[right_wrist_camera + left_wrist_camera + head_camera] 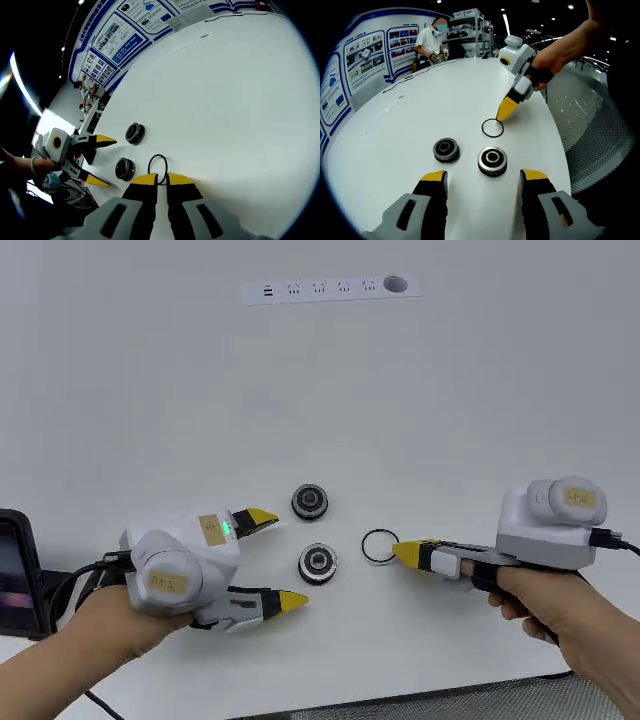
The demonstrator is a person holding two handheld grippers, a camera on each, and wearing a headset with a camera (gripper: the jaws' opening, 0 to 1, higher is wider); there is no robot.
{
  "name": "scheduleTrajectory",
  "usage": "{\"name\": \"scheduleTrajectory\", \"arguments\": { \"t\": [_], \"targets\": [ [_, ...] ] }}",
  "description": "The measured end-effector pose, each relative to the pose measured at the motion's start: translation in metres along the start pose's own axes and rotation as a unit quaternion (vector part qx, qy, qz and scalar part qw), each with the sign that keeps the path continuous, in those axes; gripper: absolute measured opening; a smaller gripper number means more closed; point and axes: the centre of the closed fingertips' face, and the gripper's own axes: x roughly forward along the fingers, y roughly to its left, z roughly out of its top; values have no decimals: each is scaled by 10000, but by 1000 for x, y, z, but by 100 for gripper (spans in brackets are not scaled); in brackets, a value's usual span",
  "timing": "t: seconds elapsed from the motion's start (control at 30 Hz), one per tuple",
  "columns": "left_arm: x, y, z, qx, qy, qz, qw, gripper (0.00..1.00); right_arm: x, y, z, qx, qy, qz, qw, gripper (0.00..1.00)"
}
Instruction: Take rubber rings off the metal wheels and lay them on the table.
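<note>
The head view looks forward and down from above the table's (pixel 450 390) near edge, facing the far edge where a power strip (pixel 330 287) lies. The left gripper view sits low over the table's left side and faces across it toward the right gripper (pixel 506 111), with both metal wheels (pixel 446 150) (pixel 492 160) close ahead. The right gripper view, heavily rolled, looks back the opposite way toward the left gripper (pixel 106 161), seemingly from just above the surface, with the rubber ring (pixel 150 162) at its own tips. All three views share the middle of the table, with the wheels and the ring.
</note>
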Motion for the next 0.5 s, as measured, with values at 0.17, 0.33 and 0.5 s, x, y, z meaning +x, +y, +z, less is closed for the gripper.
{"name": "scheduleTrajectory", "arguments": {
  "t": [0.17, 0.33, 0.5],
  "targets": [
    [0, 1, 1, -10, -21, 9, 10000, 59, -1, -1, 1, -274, 40, -82, 9996, 13],
    [1, 1, 2, -16, -28, 1, 10000, 58, -4, -2, 5, -406, -36, -153, 9991, 17],
    [1, -1, 6, 0, -70, -17, 10000, 54, -2, 5, 8, -361, -66, -7, 9993, 17]
  ]
}}
